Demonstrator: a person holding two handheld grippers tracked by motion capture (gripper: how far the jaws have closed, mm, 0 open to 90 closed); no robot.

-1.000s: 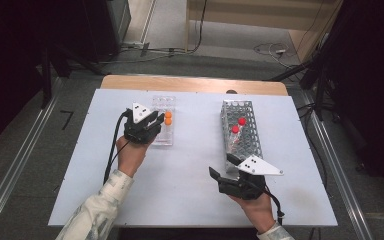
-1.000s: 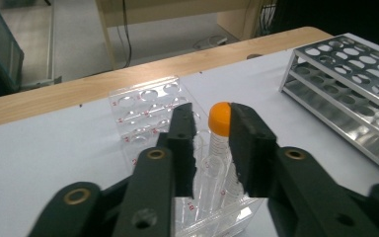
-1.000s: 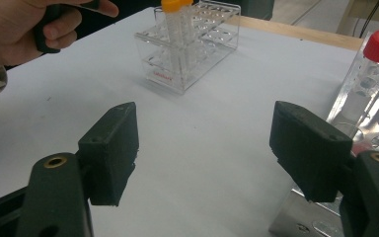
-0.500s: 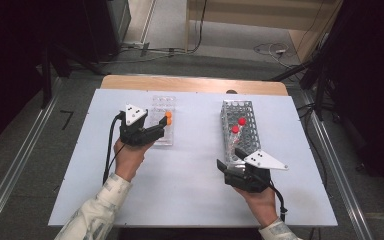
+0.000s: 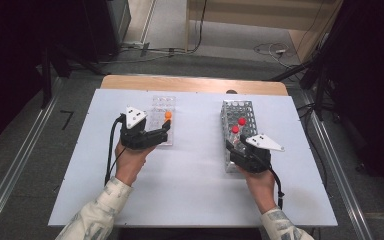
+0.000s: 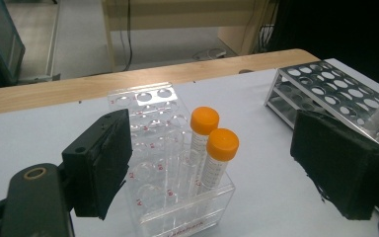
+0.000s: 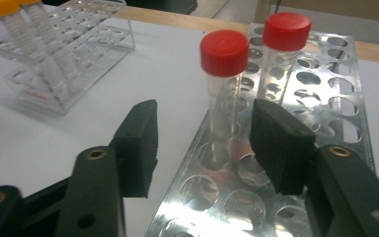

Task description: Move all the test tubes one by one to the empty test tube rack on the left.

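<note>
Two orange-capped tubes (image 6: 212, 148) stand in a clear plastic rack (image 6: 153, 128) on the white table. My left gripper (image 6: 222, 168) is at the rack's near end, open. Its jaws have just been opening and stand wide on either side of the tubes without touching them. A metal rack (image 7: 325, 98) holds two red-capped tubes. My right gripper (image 7: 207, 128) is at this rack's near end. Its jaws have just been closing, with the nearer red-capped tube (image 7: 224, 74) between the pads and a gap on each side. From above, the left gripper (image 5: 166, 129) and the right gripper (image 5: 234, 144) sit at their racks.
The white table (image 5: 190, 175) has a wooden strip (image 5: 190, 84) along its far edge. The clear rack (image 5: 161, 120) stands left of centre and the metal rack (image 5: 240, 125) right of centre. Dark equipment and cables lie on the floor beyond.
My right hand has moved forward to the near end of the metal rack, and its jaws have narrowed around a red-capped tube. The left hand has stayed at the clear rack, its jaws wider apart.
</note>
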